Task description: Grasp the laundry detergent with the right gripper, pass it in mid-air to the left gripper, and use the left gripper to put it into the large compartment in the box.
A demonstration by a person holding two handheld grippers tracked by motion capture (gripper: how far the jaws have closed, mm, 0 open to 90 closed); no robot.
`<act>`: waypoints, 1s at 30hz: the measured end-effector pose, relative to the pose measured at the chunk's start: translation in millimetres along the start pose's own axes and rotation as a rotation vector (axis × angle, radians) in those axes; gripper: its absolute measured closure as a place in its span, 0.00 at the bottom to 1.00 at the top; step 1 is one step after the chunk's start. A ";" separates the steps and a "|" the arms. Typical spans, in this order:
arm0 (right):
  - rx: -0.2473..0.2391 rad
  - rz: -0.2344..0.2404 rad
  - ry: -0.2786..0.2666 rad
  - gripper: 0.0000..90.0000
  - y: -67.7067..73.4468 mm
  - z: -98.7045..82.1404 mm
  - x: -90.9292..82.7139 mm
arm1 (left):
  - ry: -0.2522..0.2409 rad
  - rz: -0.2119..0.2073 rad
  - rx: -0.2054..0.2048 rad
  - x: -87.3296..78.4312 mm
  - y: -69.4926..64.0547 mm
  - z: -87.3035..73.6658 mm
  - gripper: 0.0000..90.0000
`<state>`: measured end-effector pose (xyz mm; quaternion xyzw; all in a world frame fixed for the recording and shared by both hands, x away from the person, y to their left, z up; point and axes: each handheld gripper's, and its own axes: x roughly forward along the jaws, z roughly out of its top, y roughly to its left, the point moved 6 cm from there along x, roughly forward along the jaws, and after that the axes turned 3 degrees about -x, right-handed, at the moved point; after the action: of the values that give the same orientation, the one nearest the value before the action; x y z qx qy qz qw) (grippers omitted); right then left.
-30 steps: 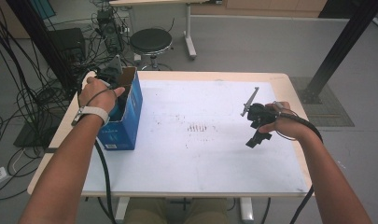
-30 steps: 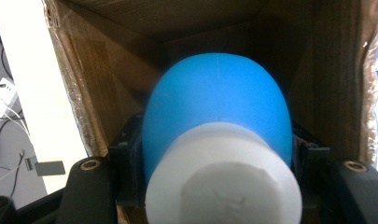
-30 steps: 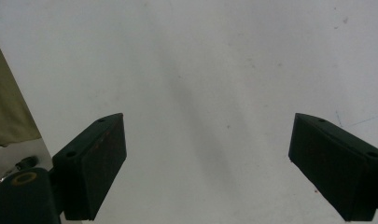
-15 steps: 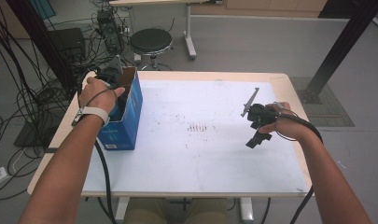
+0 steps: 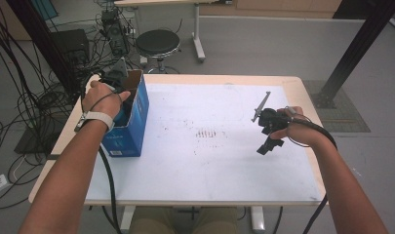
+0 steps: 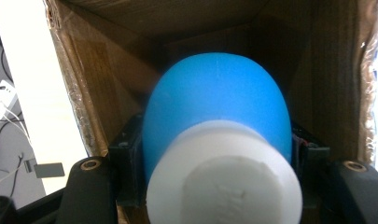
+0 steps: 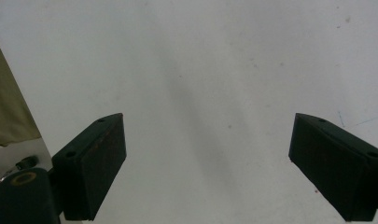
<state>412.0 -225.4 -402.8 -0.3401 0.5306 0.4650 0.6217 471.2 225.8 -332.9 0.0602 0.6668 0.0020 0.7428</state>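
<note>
The left tool point(image 5: 118, 92) is clenched on a blue bulb-shaped object with a white base point(image 6: 218, 116), its jaws pressing on the object's two sides, and it holds that object inside the open top of a blue cardboard box point(image 5: 131, 127). In the left gripper view the white base faces the camera and the blue dome points down into the brown inside of the box, with the box walls around it on all sides; whether the object touches the bottom cannot be told. The box stands upright near the worktop's point(image 5: 224, 170) far left corner, close to the left edge. The right tool point(image 5: 269, 139) is released, its jaws standing wide apart with nothing between them, and it hangs above the bare white surface near the worktop's right edge, well apart from the box.
</note>
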 end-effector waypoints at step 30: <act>0.008 -0.001 -0.003 0.12 -0.3 -2.5 -1.2 | -0.010 -0.002 0.007 0.0 -0.7 0.6 0.41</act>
<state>411.4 -228.1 -402.1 -0.3371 0.5314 0.4630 0.6242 471.8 225.0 -333.0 0.0620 0.6631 -0.0012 0.7460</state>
